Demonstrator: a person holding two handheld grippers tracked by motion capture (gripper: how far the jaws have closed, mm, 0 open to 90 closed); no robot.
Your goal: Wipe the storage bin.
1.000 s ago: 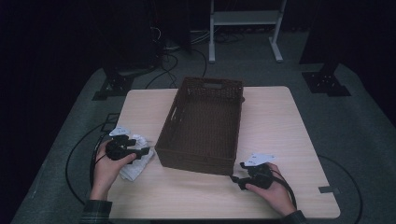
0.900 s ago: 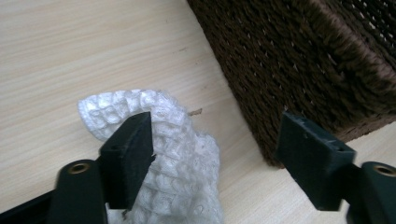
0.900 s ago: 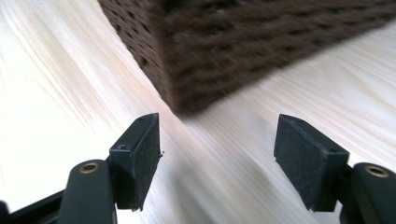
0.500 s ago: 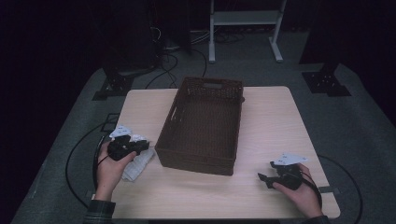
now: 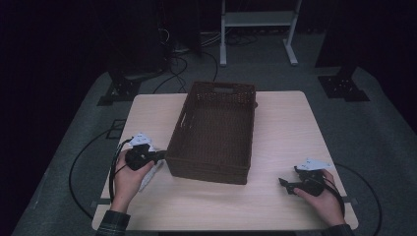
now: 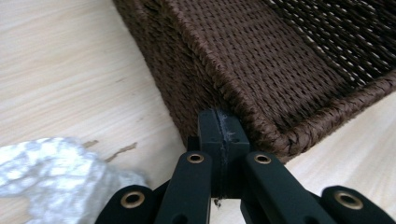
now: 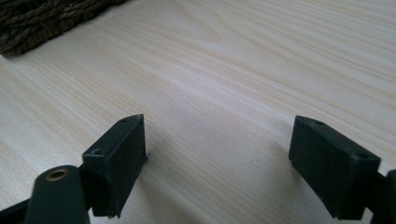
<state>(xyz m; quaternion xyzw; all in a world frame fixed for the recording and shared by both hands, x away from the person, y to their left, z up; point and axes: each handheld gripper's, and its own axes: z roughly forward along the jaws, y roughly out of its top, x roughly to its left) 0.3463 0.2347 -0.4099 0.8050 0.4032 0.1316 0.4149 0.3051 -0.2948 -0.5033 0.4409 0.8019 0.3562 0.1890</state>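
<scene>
Wicker basket (image 5: 216, 132), dark brown, rectangular, tightly woven, with a handle slot in its far end, sits mid-table (image 5: 285, 128), the one large thing on the pale wood. One crumpled white plastic bag (image 5: 150, 172) lies just beside its near left corner. Two grippers flank it: the left gripper (image 5: 160, 156) is pressed closed against that corner with nothing between its jaws; the right gripper (image 5: 284, 183), jaws just widening over bare wood, is well apart.
</scene>
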